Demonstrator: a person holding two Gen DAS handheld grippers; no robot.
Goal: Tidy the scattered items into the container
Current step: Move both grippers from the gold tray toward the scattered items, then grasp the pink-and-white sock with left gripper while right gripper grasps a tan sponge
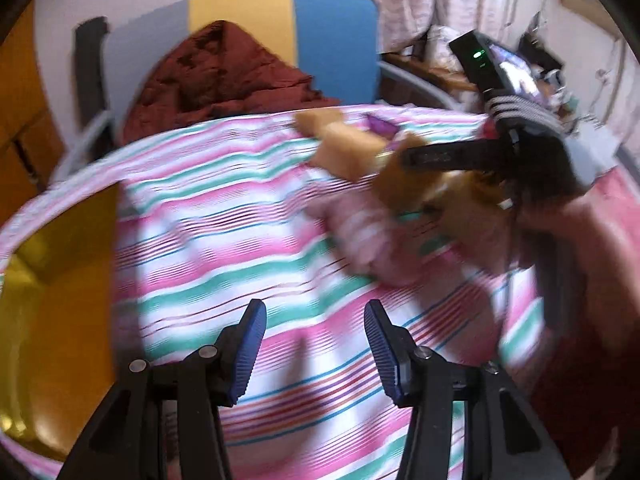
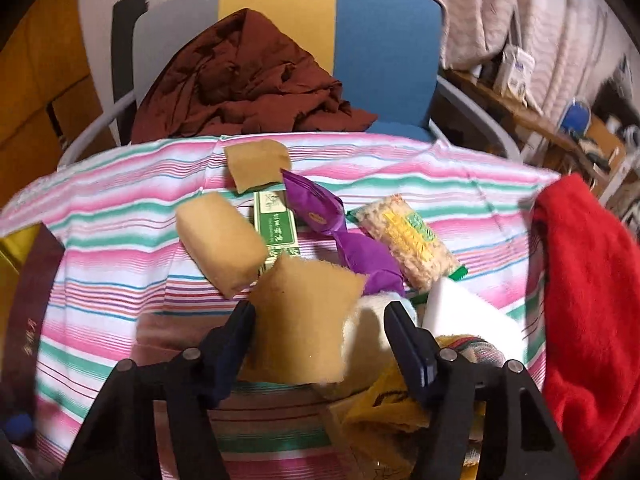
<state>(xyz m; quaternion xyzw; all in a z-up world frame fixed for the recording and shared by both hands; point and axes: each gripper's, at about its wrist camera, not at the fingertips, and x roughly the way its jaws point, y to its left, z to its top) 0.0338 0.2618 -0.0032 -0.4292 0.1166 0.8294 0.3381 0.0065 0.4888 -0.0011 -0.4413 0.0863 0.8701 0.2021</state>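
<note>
In the right wrist view my right gripper [image 2: 320, 312] is open, with a tan sponge [image 2: 304, 320] between its fingers; I cannot tell if it touches them. Beyond it lie another tan sponge [image 2: 220, 240], a flat tan sponge [image 2: 256, 164], a green box [image 2: 276, 228], a purple wrapper [image 2: 340, 232] and a yellow-green snack pack [image 2: 408, 240] on the striped cloth [image 2: 120, 208]. A white block [image 2: 468, 312] sits to the right. In the left wrist view my left gripper [image 1: 316, 340] is open and empty above the cloth; the right gripper [image 1: 440, 156] shows at upper right. A yellow container [image 1: 60, 280] is at the left.
A chair [image 2: 384, 40] with a dark red garment [image 2: 248, 88] stands behind the table. A red cloth [image 2: 592, 288] hangs at the right edge. A dark red box [image 2: 28, 312] is at the left. Cluttered shelves [image 2: 560, 128] are at the far right.
</note>
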